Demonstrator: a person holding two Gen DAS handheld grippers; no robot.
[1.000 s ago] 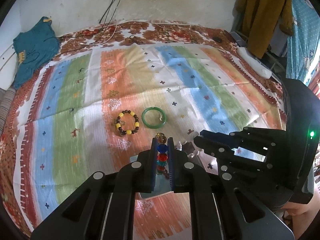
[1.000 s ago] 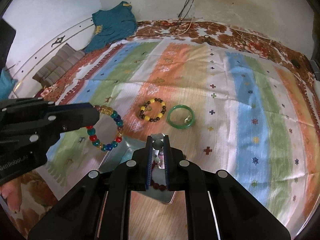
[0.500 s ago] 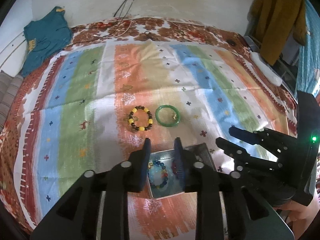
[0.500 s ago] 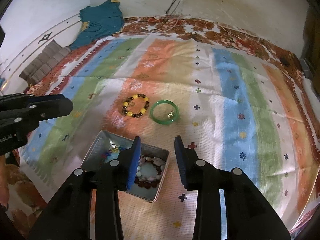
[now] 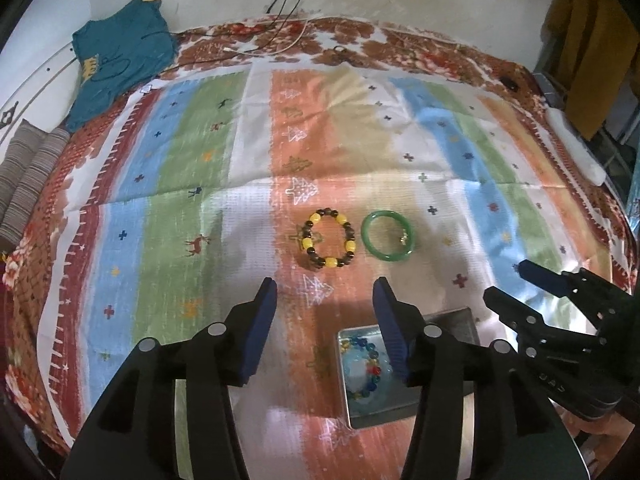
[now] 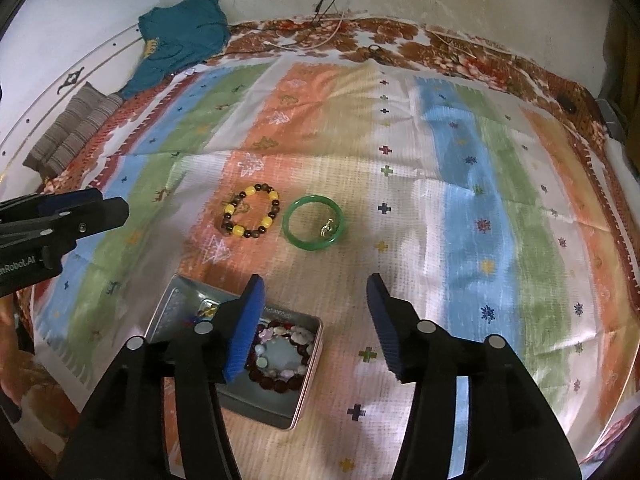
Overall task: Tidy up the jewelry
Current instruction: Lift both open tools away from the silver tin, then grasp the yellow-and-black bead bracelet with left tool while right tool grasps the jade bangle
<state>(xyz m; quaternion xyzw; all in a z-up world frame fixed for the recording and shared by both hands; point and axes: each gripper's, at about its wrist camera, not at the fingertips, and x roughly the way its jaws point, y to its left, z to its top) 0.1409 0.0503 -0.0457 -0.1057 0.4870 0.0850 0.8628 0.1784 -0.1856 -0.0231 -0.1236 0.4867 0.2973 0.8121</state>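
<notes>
A yellow-and-brown bead bracelet (image 5: 329, 238) (image 6: 251, 216) and a green bangle (image 5: 387, 235) (image 6: 313, 222) lie side by side on the striped cloth. A metal tin (image 5: 404, 404) (image 6: 280, 410) sits near me; it holds a multicoloured bead bracelet (image 5: 366, 364) and a dark red bracelet with pale stones (image 6: 280, 356). My left gripper (image 5: 325, 320) is open and empty, above the cloth just left of the tin. My right gripper (image 6: 314, 316) is open and empty, above the tin's right edge. Each gripper shows in the other's view, the right (image 5: 560, 312) and the left (image 6: 60, 220).
The striped cloth (image 5: 192, 208) covers a bed with a floral sheet. A teal shirt (image 5: 116, 56) lies at the far left corner, folded grey cloth (image 5: 28, 176) beside it. Cables (image 5: 288, 8) hang at the far wall. Clothes (image 5: 580, 40) hang at the right.
Both grippers opened and let their bracelets drop into the tin, then lifted and drew back. The multicoloured bracelet left my left gripper; the dark red one left my right.
</notes>
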